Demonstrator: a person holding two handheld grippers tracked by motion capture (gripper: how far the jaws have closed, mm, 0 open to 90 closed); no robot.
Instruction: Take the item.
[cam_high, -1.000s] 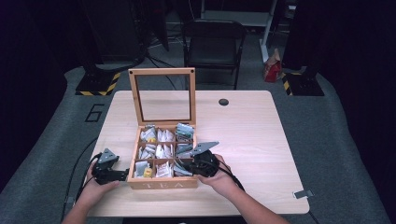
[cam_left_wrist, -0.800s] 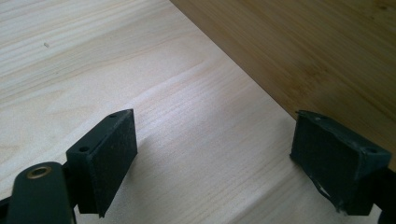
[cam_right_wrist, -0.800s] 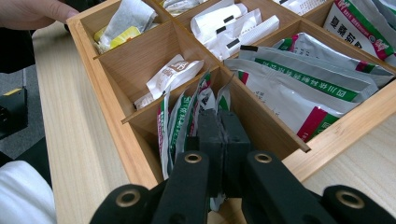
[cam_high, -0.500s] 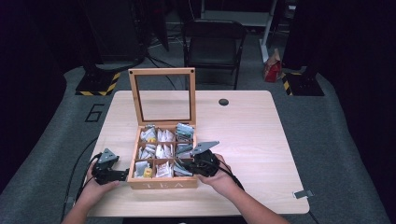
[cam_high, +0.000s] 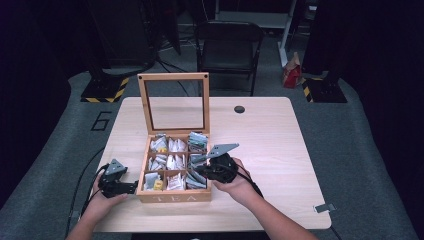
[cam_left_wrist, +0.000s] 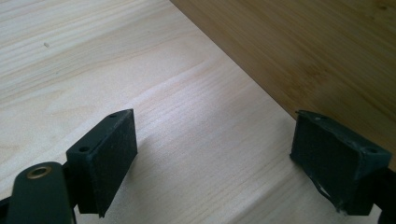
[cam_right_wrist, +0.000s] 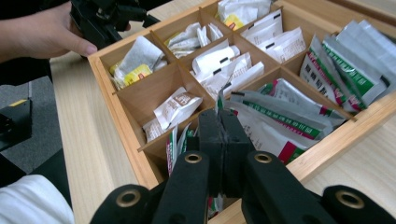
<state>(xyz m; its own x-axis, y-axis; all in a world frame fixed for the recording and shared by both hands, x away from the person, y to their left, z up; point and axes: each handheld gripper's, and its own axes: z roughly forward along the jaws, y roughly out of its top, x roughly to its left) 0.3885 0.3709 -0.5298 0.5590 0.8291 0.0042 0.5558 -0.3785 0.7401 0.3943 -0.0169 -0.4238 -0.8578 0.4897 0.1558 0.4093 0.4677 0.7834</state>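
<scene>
My right gripper (cam_right_wrist: 223, 133) sits over the front right compartment of the wooden tea box (cam_high: 172, 197), fingers (cam_right_wrist: 212, 128) pressed together, pinching the top edge of a tea sachet (cam_right_wrist: 218, 103) that pokes up thin between the pads. That sachet stands in the compartment nearest the box's front right corner, among other silver, green and red packets (cam_right_wrist: 280, 116).

My left gripper (cam_left_wrist: 215, 161) has fingers (cam_left_wrist: 109, 156) spread wide with bare worktop (cam_left_wrist: 93, 56) between them; the right-hand pad looks to be against the box's wooden side wall, though I can't tell for sure that it touches. In the high view the left gripper (cam_high: 131, 187) rests on the worktop just beside the box's front left corner, my hand (cam_high: 102, 197) behind it.

The box stands near the worktop's front edge, a bit left of centre. Glass lid (cam_high: 173, 102) open, upright at the back. Nine compartments, white sachets (cam_high: 172, 161) in the middle ones, one with a yellow label (cam_right_wrist: 135, 70) at front left. A small dark round disc (cam_high: 239, 109) lies near the worktop's far edge, well apart from the box.
</scene>
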